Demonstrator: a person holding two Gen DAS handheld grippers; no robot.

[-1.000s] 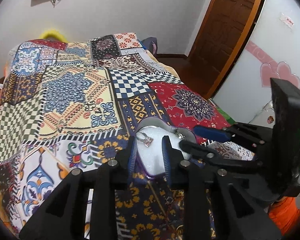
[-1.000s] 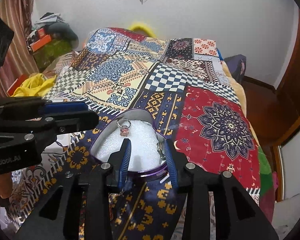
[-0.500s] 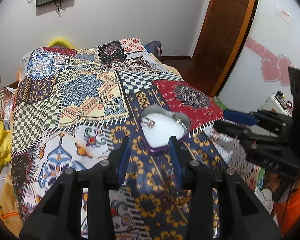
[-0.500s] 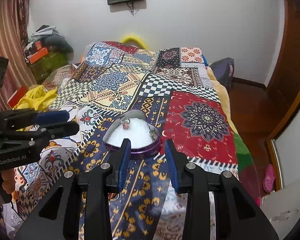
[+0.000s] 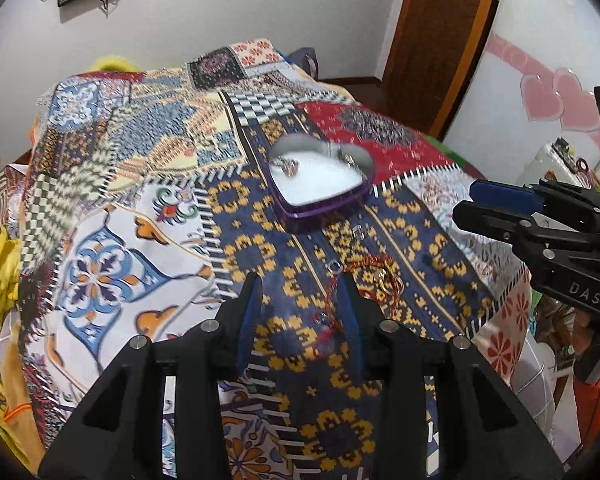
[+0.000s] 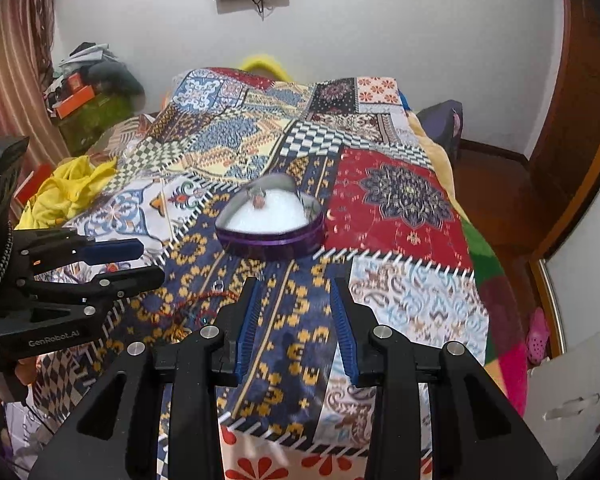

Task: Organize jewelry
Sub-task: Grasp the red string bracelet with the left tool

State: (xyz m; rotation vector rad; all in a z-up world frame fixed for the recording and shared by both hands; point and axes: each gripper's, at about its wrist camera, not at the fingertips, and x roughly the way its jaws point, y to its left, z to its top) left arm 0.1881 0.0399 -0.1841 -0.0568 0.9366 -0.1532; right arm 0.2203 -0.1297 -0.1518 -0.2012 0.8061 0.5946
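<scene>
A purple heart-shaped jewelry box (image 5: 320,184) with white padding lies on the patchwork bedspread; it also shows in the right wrist view (image 6: 272,220). A ring (image 5: 286,166) and another silver piece (image 5: 348,159) rest inside it. A red thread bracelet with a gold charm (image 5: 376,276) and small silver pieces (image 5: 334,267) lie on the blue patch, just ahead of my left gripper (image 5: 300,284), which is open and empty. My right gripper (image 6: 294,292) is open and empty, well short of the box.
The patchwork bedspread (image 6: 400,196) covers the bed. Yellow cloth (image 6: 64,192) lies at the left edge. A wooden door (image 5: 440,28) and a white cabinet with pink hearts (image 5: 540,92) stand to the right. Clutter (image 6: 92,88) is piled by the curtain.
Both grippers have pulled back and up from the heart box, which now sits farther away. The red bracelet and loose pieces on the bedspread have come into view.
</scene>
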